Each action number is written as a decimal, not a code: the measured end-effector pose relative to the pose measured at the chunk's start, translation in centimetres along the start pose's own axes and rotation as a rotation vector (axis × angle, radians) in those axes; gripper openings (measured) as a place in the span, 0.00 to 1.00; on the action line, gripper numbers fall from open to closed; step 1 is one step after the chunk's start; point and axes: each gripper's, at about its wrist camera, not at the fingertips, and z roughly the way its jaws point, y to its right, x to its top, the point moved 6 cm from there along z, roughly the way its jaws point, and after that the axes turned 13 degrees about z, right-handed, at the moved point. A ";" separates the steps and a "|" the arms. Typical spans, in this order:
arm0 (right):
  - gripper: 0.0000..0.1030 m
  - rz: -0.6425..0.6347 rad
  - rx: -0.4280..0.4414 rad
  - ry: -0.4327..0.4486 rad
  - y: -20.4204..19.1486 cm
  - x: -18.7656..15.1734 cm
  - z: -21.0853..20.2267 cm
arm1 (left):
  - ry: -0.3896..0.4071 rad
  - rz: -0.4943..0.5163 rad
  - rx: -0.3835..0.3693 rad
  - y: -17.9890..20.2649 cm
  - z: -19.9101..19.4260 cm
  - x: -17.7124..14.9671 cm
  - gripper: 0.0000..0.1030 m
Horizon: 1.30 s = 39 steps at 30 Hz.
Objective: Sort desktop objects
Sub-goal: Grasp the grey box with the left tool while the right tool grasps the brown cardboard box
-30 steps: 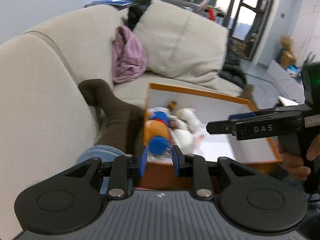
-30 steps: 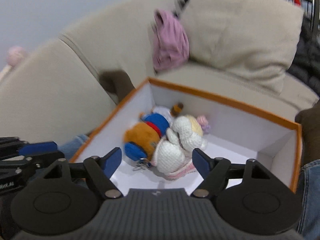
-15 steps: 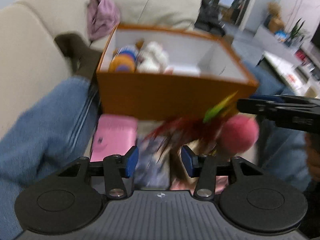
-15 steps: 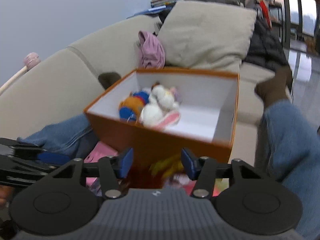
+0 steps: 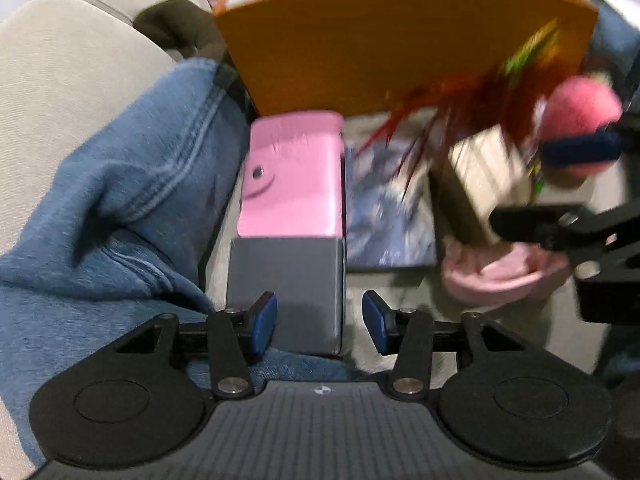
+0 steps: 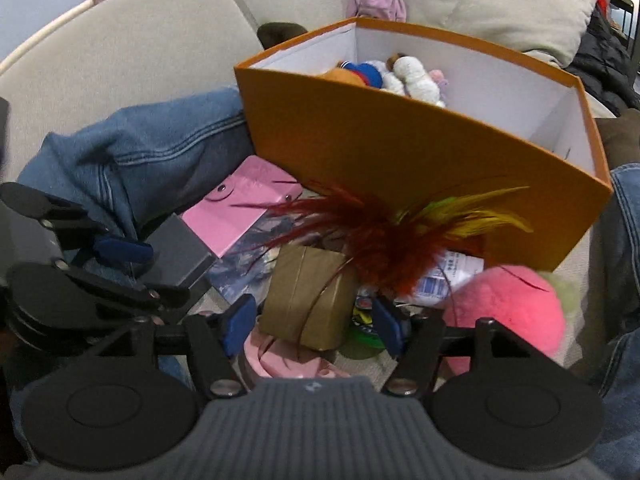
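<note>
Both tongs gape over a cluttered beige sofa, seemingly indoors.

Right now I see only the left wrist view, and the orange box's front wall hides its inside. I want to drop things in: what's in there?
Observer: The orange box holds plush toys, bunched toward its far left corner; the right side looks bare.
Operator: Where's the right gripper?
Observer: The right gripper is open. Its fingers have just been opening and stand either side of the brown wrapped packet without pressing it.
Operator: Anything under the feathers?
Observer: A white packet with blue print lies beneath the feathers.
</note>
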 end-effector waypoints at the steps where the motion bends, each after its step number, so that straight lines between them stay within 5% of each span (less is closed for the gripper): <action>1: 0.66 0.001 0.002 -0.004 0.0 0.0 0.1 | -0.002 0.014 0.018 0.2 0.2 -0.1 0.55; 12: 0.67 -0.041 -0.033 -0.031 -0.3 -0.1 2.2 | -0.059 0.163 0.202 1.6 2.6 0.1 0.77; 16: 0.65 -0.082 -0.047 -0.023 -0.8 -0.2 2.4 | -0.060 0.181 0.221 1.7 2.7 0.0 0.77; 26: 0.58 -0.061 -0.056 -0.017 0.3 -0.1 1.5 | 0.033 0.061 0.106 -0.4 -0.9 -0.6 0.51; 39: 0.50 -0.051 0.002 -0.027 -0.1 0.1 1.4 | 0.177 -0.251 -0.158 -4.8 -5.6 -1.4 0.37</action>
